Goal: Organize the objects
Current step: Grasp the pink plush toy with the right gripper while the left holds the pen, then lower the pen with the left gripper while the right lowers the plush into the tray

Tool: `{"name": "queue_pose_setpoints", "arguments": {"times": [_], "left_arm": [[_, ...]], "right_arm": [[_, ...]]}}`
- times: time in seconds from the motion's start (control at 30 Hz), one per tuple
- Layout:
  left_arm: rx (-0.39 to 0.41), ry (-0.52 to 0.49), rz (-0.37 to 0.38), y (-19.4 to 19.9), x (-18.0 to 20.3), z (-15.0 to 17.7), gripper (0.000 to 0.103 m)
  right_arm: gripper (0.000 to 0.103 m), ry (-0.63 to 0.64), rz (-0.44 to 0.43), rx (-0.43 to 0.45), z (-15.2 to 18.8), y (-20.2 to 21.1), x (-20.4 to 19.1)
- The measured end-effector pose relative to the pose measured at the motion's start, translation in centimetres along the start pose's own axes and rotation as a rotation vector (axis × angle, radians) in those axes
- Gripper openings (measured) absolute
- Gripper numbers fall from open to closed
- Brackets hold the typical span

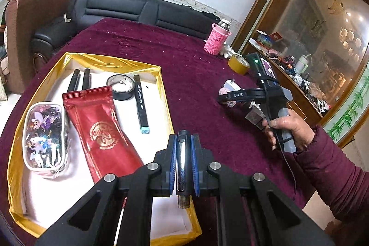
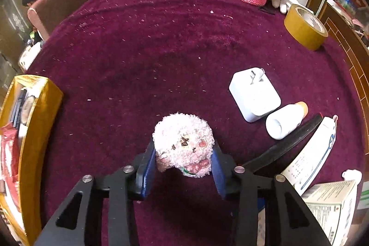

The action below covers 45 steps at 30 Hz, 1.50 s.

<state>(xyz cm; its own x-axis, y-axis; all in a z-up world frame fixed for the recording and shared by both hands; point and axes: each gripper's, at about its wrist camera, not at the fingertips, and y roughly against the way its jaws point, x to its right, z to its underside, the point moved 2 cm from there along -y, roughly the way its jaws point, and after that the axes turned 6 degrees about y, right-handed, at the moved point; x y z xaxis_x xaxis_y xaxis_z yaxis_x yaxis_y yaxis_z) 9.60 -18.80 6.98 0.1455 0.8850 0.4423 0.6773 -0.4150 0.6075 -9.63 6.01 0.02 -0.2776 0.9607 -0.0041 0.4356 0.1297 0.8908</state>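
Pen (image 1: pixel 182 163) lengthwise between claw (image 1: pixel 182 142) pads.

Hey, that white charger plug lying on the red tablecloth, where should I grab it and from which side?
Probably grip the white charger plug across its two long flat sides, coming straight down from above. It lies flat on the tablecloth with its prongs pointing away, and the small white bottle sits against its near corner, so close on the middle of the body, clear of both.

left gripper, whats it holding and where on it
The left gripper is shut on a pen cap, pads on its two long sides, chrome clip facing the camera, threaded end sticking out toward the camera.
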Motion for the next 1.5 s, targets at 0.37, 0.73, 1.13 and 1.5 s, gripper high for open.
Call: {"name": "queue_pose_setpoints", "arguments": {"times": [0.37, 0.73, 1.13, 1.5], "left_arm": [[0.073, 0.035, -0.02, 4.2, -0.9, 0.7, 0.011], [0.114, 0.08, -0.079, 7.1, -3.8, 1.7, 0.012], [0.086, 0.023, -0.279, 5.3, -6.8, 2.1, 0.012], [0.043, 0.047, -0.278, 3.2, -8.4, 2.8, 0.012]], "right_arm": [[0.047, 0.046, -0.104, 0.123, 1.2, 6.2, -3.9], [0.047, 0.167, -0.331, 0.172, 3.7, 11.7, -13.2], [0.047, 0.287, -0.404, 0.069, 5.5, 8.3, -22.5], [0.047, 0.313, -0.338, -0.018, 5.2, 4.2, -25.7]]}}
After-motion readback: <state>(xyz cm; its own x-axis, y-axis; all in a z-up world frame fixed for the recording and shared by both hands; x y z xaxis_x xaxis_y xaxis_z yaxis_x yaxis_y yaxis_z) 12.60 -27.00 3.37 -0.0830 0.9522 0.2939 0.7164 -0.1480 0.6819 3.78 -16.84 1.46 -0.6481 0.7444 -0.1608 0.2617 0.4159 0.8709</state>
